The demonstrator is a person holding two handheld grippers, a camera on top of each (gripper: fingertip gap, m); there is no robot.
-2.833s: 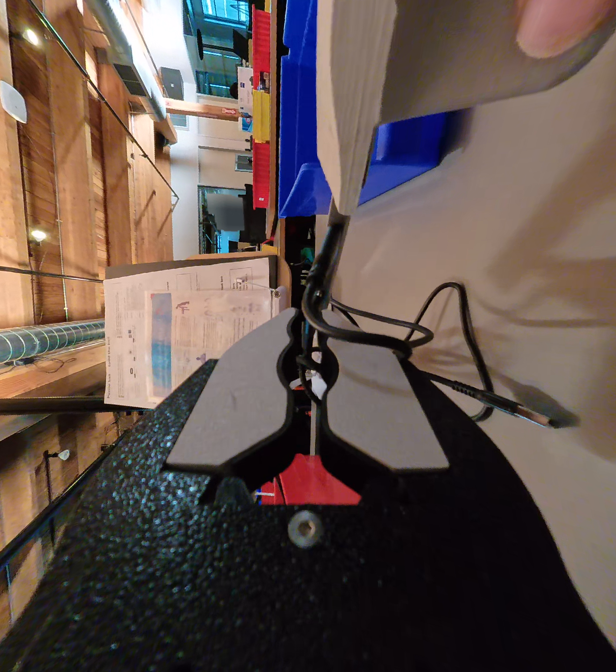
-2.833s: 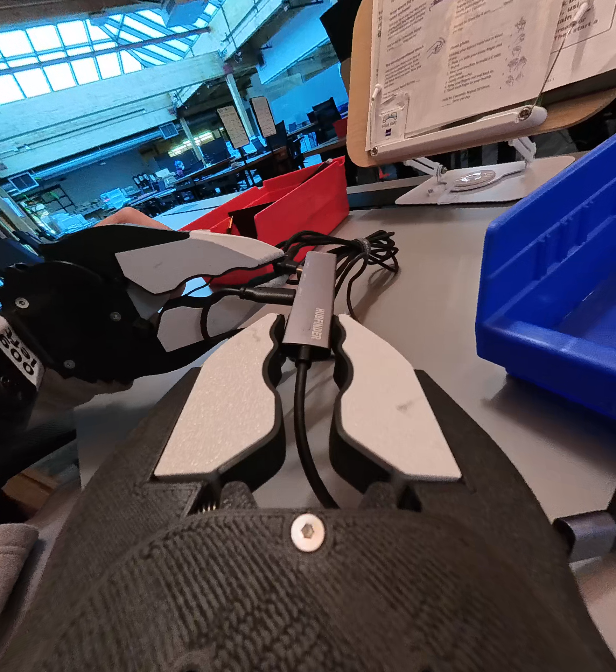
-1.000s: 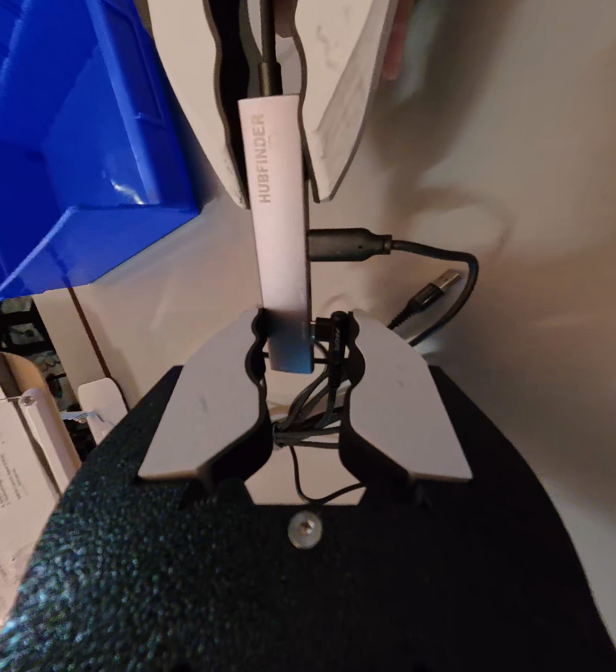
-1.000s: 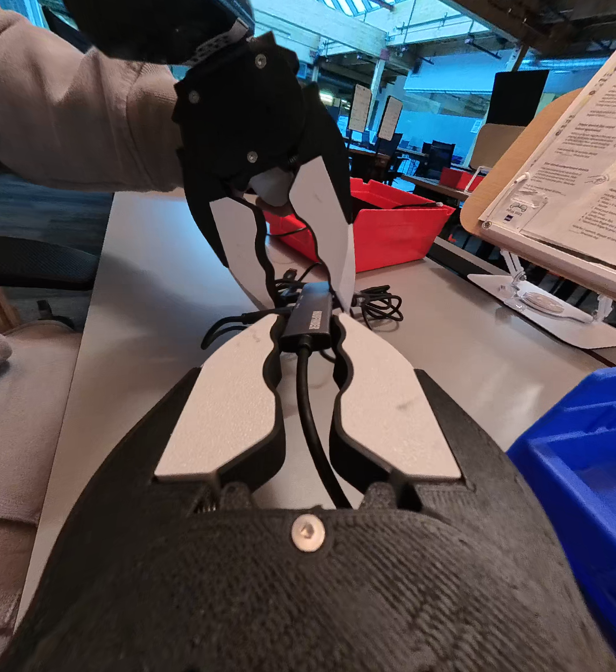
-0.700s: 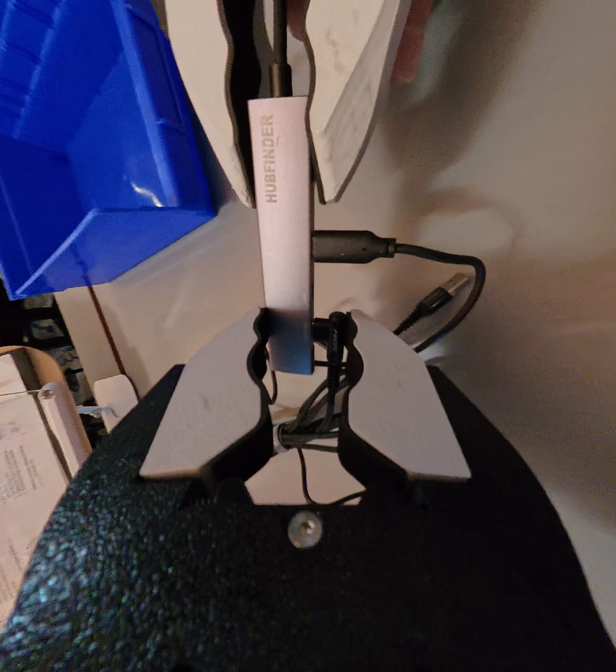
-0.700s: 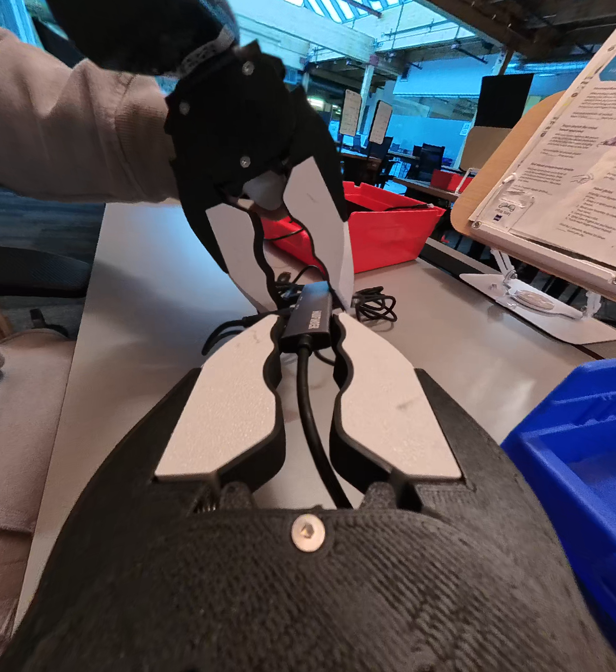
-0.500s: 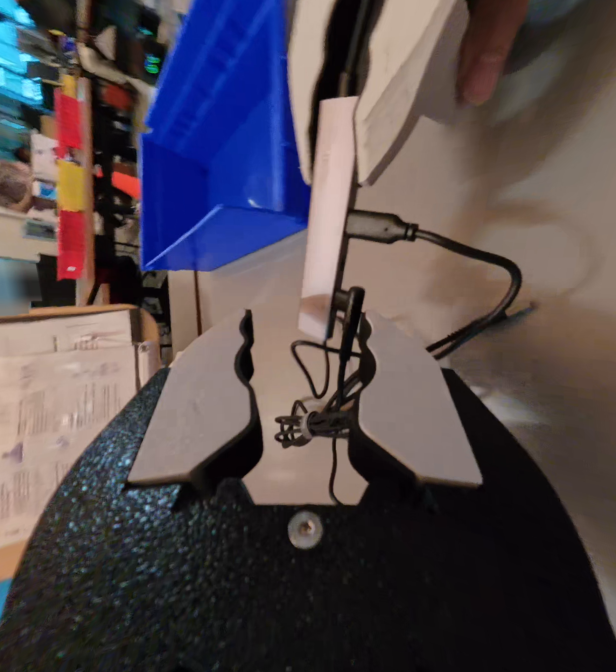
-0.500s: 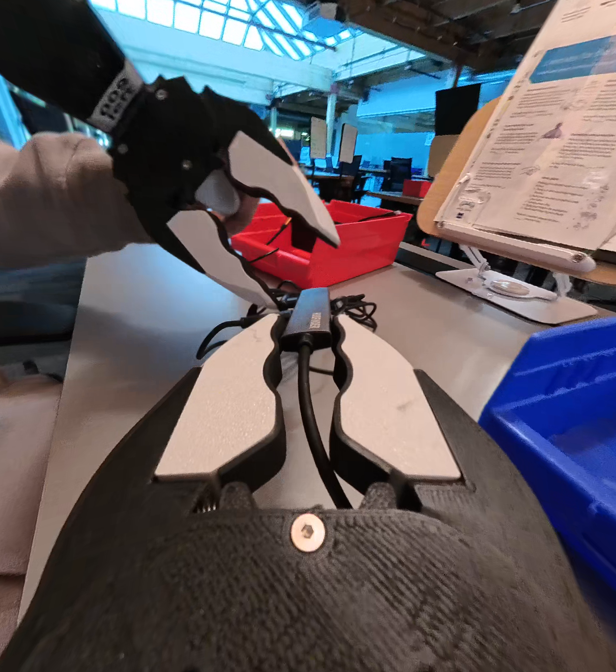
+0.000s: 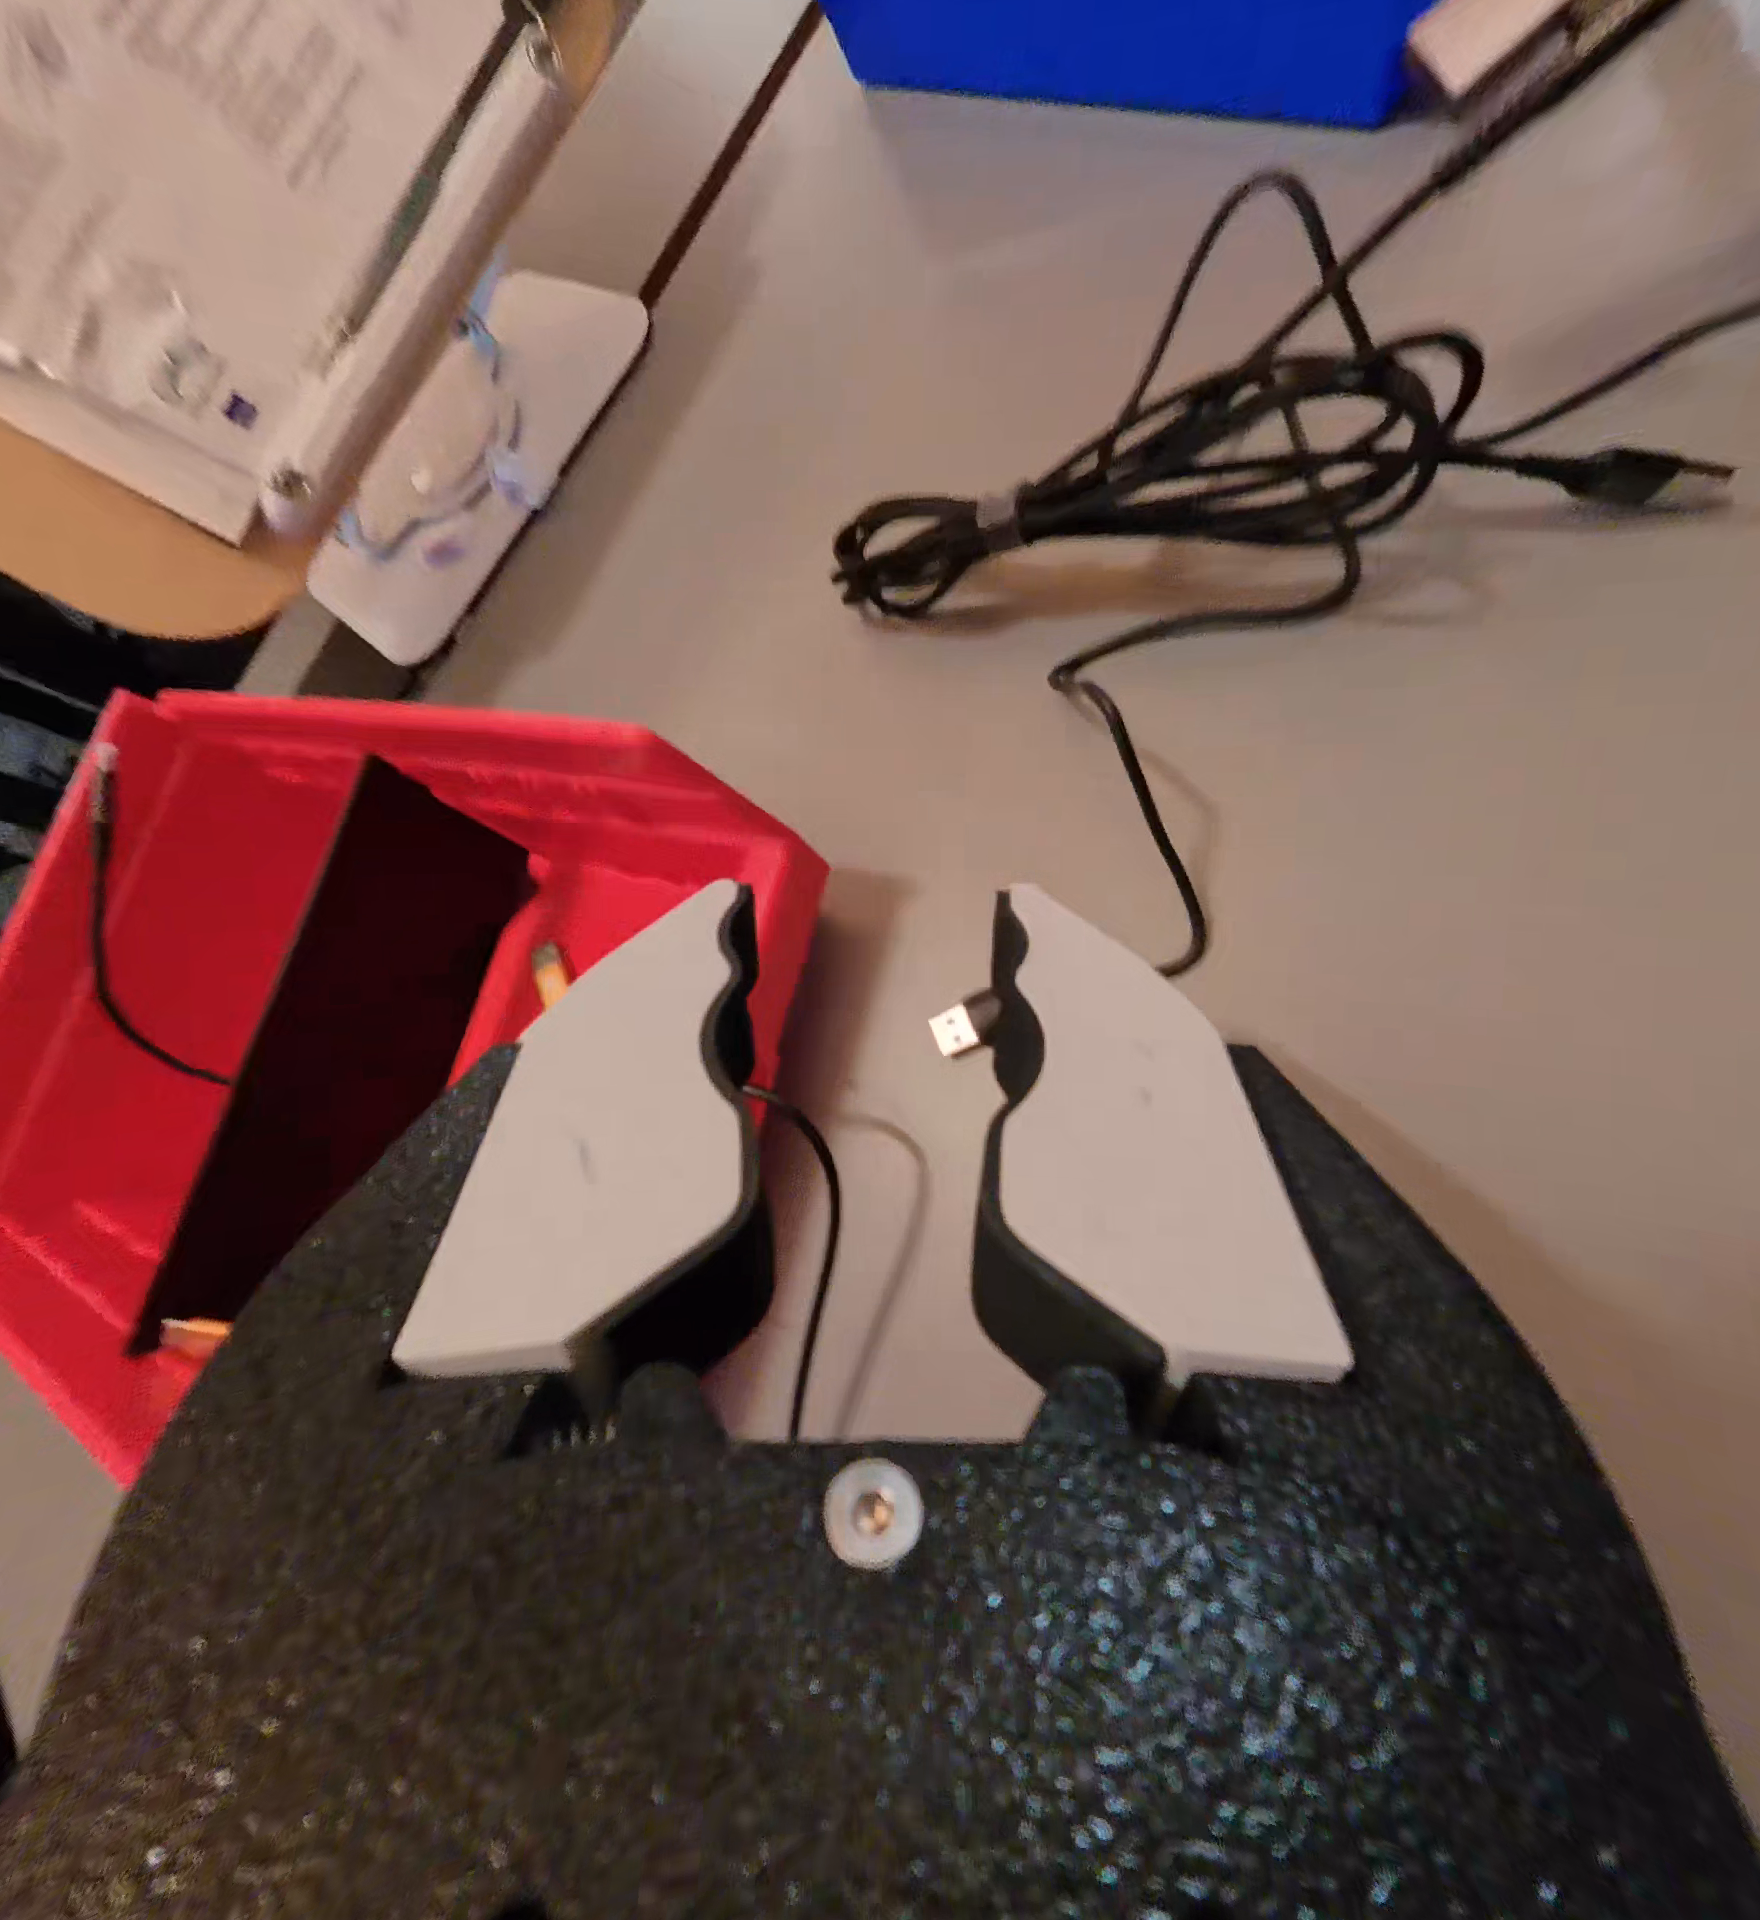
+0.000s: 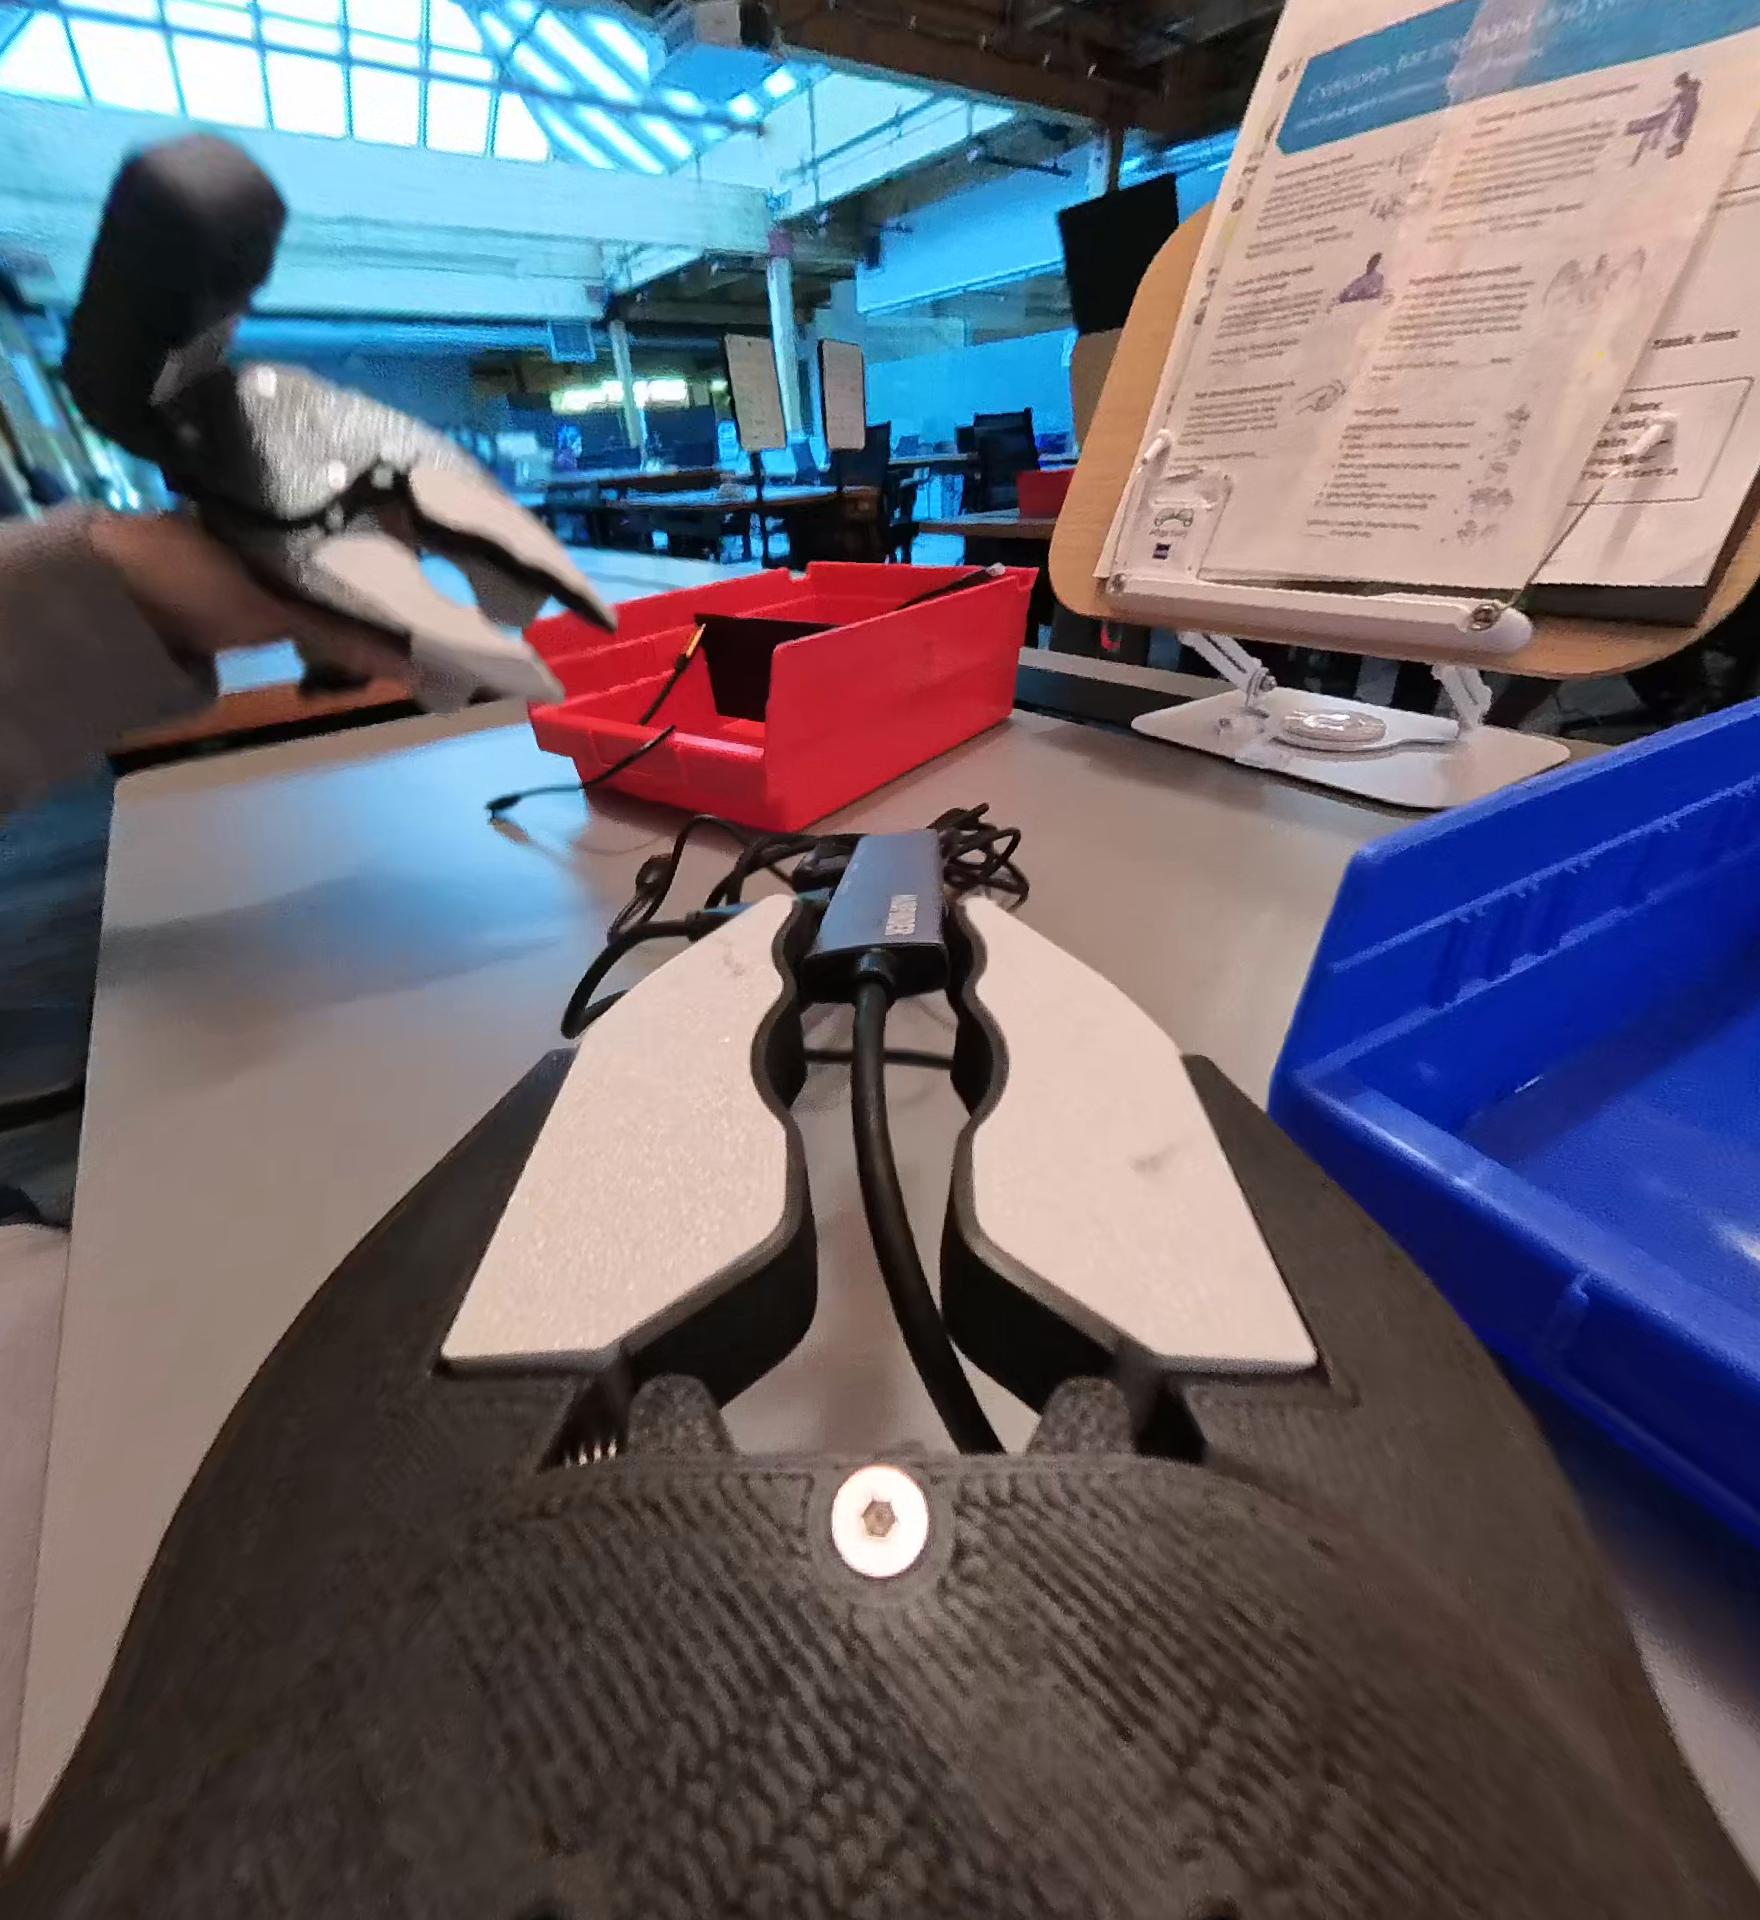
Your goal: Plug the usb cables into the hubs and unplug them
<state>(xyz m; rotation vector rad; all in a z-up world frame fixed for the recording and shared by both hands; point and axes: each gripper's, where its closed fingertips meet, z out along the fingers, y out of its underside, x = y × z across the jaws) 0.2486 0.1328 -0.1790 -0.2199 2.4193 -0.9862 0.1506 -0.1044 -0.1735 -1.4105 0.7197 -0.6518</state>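
My right gripper (image 10: 876, 906) is shut on the near end of a dark grey USB hub (image 10: 891, 899), held low over the grey table (image 10: 336, 935). The hub's own black cord (image 10: 886, 1195) runs back between my fingers. A black cable bundle (image 10: 964, 847) lies just behind the hub. My left gripper (image 9: 871, 914) is open and empty above the table, beside the red bin (image 9: 232, 935). A loose USB plug (image 9: 959, 1029) lies between its fingertips, close to the right finger. The coiled black cable (image 9: 1219, 468) and a second plug (image 9: 1665, 473) lie farther off. The left gripper also shows in the right wrist view (image 10: 502, 623), raised and open.
The red bin (image 10: 855, 707) holds thin cables and a black divider. A blue bin (image 10: 1582, 1039) stands close on my right and also shows in the left wrist view (image 9: 1115, 62). A document stand (image 10: 1427, 312) on a white base (image 10: 1354, 738) stands behind it. Tip to tip, the grippers are about 25 centimeters apart.
My left gripper has opened, let go of the hub's far end and swung away toward the red bin. My right gripper has kept its hold on the hub.
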